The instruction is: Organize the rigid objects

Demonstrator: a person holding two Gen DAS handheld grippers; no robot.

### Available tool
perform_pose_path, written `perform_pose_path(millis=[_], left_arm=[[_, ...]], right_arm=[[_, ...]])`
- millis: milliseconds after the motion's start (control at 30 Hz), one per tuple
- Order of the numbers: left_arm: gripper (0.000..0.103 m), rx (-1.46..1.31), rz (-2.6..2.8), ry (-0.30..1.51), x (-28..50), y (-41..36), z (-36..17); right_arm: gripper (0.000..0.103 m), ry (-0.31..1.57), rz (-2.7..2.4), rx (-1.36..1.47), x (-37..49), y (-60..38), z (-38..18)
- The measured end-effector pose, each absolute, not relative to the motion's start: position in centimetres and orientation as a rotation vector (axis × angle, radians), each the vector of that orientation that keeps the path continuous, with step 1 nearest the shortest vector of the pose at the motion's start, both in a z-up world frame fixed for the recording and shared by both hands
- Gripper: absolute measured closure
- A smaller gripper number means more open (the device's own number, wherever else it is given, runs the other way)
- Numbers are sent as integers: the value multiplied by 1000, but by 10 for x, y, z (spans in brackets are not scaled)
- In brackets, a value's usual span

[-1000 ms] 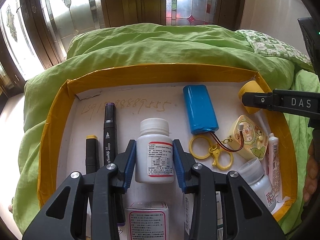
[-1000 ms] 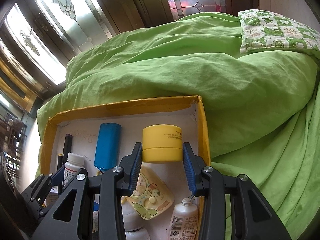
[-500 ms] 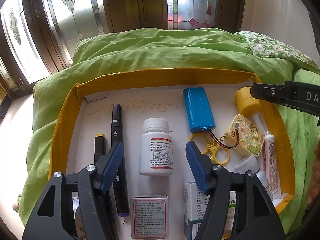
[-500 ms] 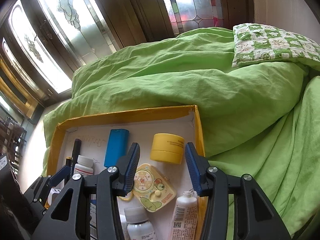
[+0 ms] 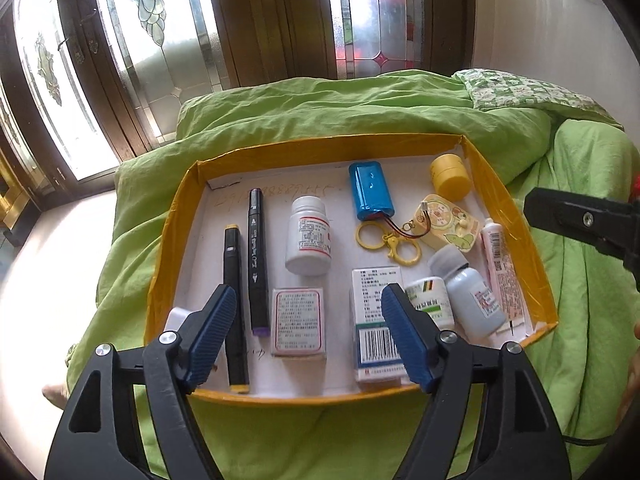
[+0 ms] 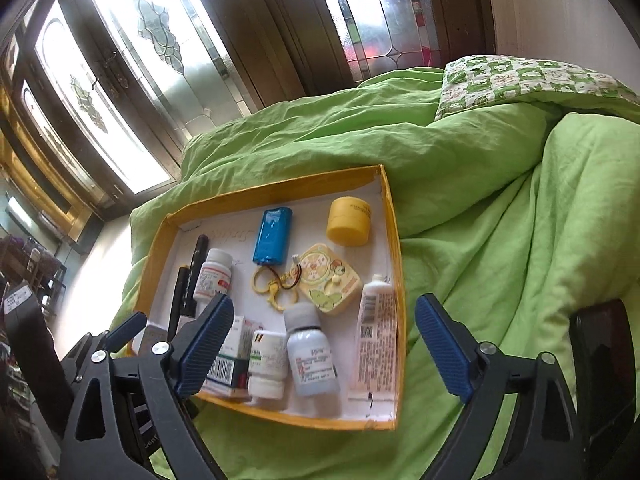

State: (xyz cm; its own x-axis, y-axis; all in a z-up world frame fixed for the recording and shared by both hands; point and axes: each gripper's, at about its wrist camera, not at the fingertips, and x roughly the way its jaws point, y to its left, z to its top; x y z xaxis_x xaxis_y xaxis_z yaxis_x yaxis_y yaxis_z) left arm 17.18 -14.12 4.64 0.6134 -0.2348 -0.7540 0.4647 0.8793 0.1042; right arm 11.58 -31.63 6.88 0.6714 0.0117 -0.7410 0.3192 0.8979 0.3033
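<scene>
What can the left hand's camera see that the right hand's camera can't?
Only the left wrist view shows the pink-labelled box and both markers end to end, like the purple-capped marker. Only the right wrist view shows a dark phone-like slab on the quilt. Both show the yellow tray, blue battery pack, yellow jar and white pill bottle, all lying free.

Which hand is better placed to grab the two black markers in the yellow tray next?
Left, probably. The left gripper is open and empty, and the markers lie along the tray's left side, just beyond its left finger. The right gripper hangs over the tray's right edge.
</scene>
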Motion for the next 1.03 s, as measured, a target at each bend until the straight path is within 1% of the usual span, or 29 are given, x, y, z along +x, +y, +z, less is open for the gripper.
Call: perform_pose_path(millis=[67,267,400,733,1033], left_arm=[[22,306,-390,792,156,-134,54],[21,338,-311,707,109,-108,79],[20,376,-241,671,76,-92,91],[20,330,-304,704,22,-71,99],[20,280,-336,732,9,-67,99]], right_arm=[[9,815,-187,431,99,-311,69],[2,754,-205,392,50,-294,76],[2,734,-177,382,23,-275,74],[2,722,-153,369,-34,-242,65],[2,726,-180,370,-51,-241,59]])
